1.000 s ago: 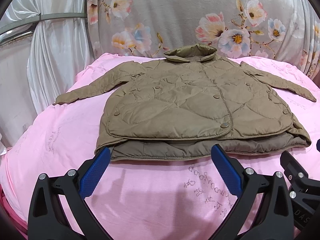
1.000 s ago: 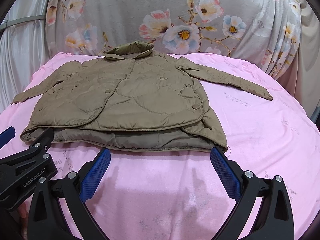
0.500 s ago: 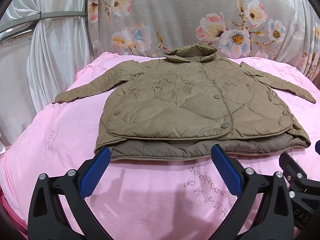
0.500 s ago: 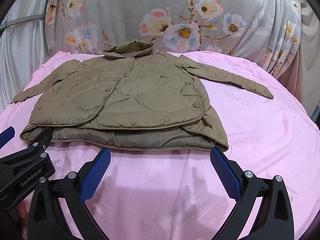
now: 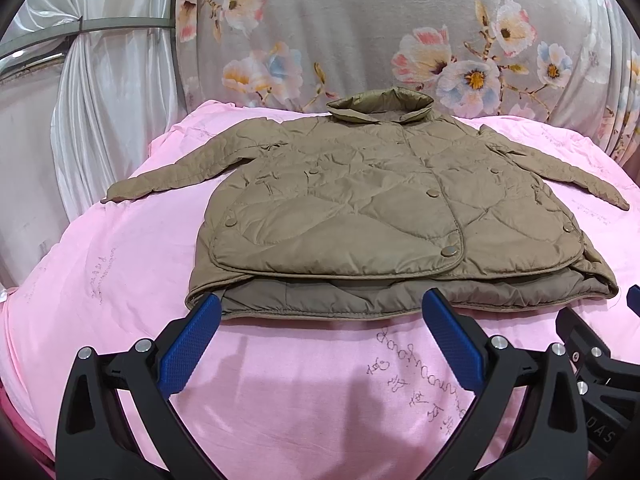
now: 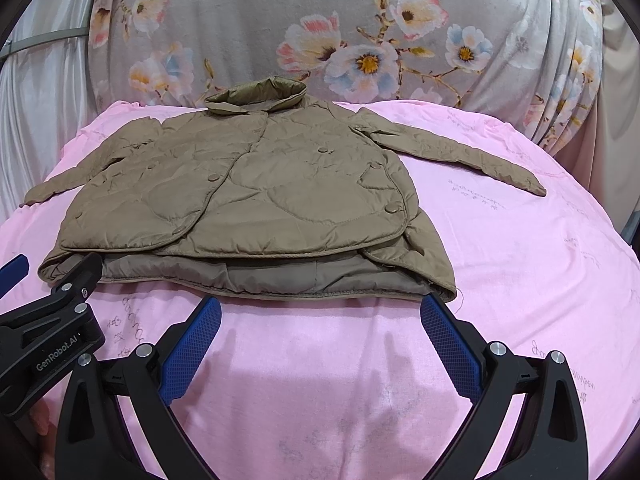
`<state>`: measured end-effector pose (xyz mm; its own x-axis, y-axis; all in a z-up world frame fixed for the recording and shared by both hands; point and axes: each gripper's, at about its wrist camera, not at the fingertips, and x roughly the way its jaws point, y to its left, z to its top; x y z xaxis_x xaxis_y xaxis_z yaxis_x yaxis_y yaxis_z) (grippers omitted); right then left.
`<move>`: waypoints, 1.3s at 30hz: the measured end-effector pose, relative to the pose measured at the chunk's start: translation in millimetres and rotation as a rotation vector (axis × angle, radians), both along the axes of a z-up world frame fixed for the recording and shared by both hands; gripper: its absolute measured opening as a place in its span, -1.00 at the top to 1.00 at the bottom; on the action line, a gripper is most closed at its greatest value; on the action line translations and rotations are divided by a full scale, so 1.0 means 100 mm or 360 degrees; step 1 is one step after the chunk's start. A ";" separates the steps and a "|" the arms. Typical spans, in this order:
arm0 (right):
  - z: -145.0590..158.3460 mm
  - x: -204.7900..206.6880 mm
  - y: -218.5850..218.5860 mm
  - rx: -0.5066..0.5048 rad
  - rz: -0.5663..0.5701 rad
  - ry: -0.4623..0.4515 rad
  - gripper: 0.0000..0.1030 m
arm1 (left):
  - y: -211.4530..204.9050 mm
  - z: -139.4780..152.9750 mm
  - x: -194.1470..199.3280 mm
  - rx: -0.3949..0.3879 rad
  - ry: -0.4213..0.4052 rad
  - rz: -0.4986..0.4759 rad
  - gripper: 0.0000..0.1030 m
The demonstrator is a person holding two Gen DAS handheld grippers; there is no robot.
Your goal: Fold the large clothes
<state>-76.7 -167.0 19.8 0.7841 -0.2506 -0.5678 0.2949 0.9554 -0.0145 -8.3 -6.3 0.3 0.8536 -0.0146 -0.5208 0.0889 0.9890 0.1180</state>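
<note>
Nothing much has moved; both grippers still hover low. Left gripper [image 5: 320, 312] and right gripper [image 6: 320, 314] are wide open, holding nothing. Just ahead of them lies the brown quilted puffy jacket [image 5: 384, 216], flat on the pink bed sheet [image 5: 120, 280]. Grab each long sleeve [image 6: 460, 152] near its end and fold it inward smoothly.

Left tongs [image 5: 320, 306] tips overlap jacket [image 5: 380, 208] hem; contact indeterminate. Writing on pink sheet [image 5: 100, 280] too small to read. Jacket back panel hidden beneath front. Right tongs [image 5: 600, 372] cut off at frame edge.
</note>
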 end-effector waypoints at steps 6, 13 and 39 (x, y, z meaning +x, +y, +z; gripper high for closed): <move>0.00 0.01 -0.01 0.0004 0.0000 -0.0001 -0.90 | 0.00 0.00 0.00 -0.0004 0.0004 0.0001 -0.91; -0.09 0.03 -0.30 0.0263 -0.0021 0.0061 -0.90 | -0.03 0.01 -0.01 -0.0088 0.0038 -0.0003 -0.91; -0.42 1.19 -4.32 0.1033 -0.1036 -0.0083 -0.85 | 0.48 0.63 0.77 -0.0260 0.0059 0.0266 -0.91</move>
